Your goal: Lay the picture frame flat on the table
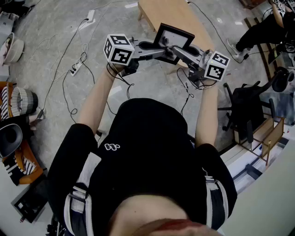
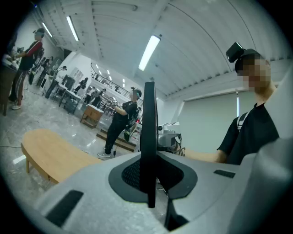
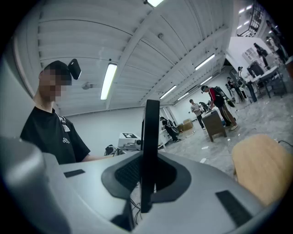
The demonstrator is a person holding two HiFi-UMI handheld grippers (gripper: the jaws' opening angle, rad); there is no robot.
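We can read no words or numbers; the small white logo (image 1: 109,147) on the black shirt (image 1: 152,133) is perhaps letters.

The black picture frame (image 1: 174,40) with a pale inside hangs upright in the air, just above the near end of the wooden table (image 1: 168,13).

The light wooden tabletop (image 1: 161,11) stands on the grey floor (image 1: 152,85), with black cables (image 1: 83,57) and a white power strip (image 1: 76,69) lying left of it.
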